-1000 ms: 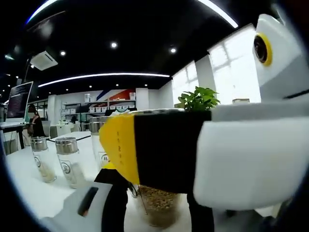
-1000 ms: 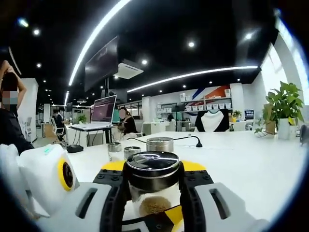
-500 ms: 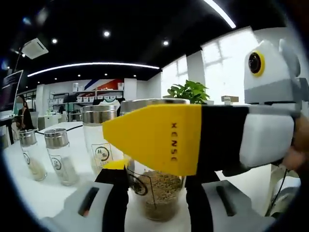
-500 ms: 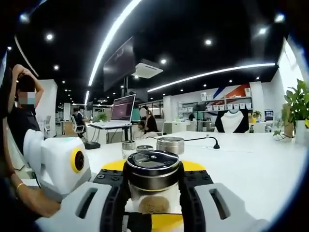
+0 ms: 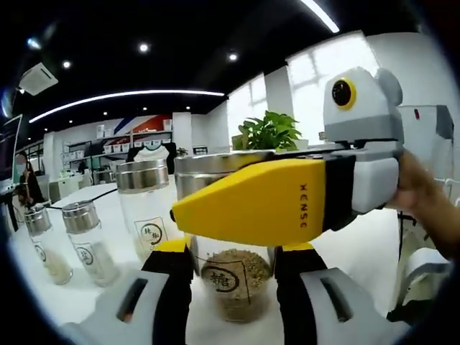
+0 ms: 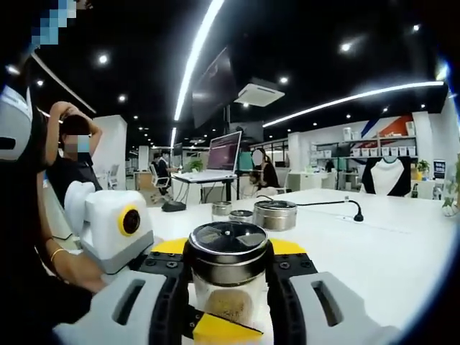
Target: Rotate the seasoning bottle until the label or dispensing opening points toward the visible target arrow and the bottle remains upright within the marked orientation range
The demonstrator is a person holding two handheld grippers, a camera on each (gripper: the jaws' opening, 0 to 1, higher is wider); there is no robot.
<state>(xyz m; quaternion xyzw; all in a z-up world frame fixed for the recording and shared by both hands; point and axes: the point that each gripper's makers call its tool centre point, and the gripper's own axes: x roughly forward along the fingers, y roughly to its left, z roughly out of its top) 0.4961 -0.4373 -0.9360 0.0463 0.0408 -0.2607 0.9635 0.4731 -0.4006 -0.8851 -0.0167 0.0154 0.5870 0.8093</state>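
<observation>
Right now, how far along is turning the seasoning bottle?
Done: both grippers are on the bottle, which stands upright on the table. The left gripper has its jaws around the glass body, and the right gripper is closed under the metal lid. In hand: the turn itself; the label faces the left gripper view. Left: aiming it at the arrow, which I can't see, then letting go.

Your left gripper (image 5: 232, 287) stood with its black jaws upright and closed against both sides of a clear glass jar with a steel lid (image 5: 231, 284). Your right gripper (image 6: 228, 287) gripped that jar's lid from the opposite side; its yellow-tipped white body crossed the left gripper view, held by your hand (image 5: 417, 188).
</observation>
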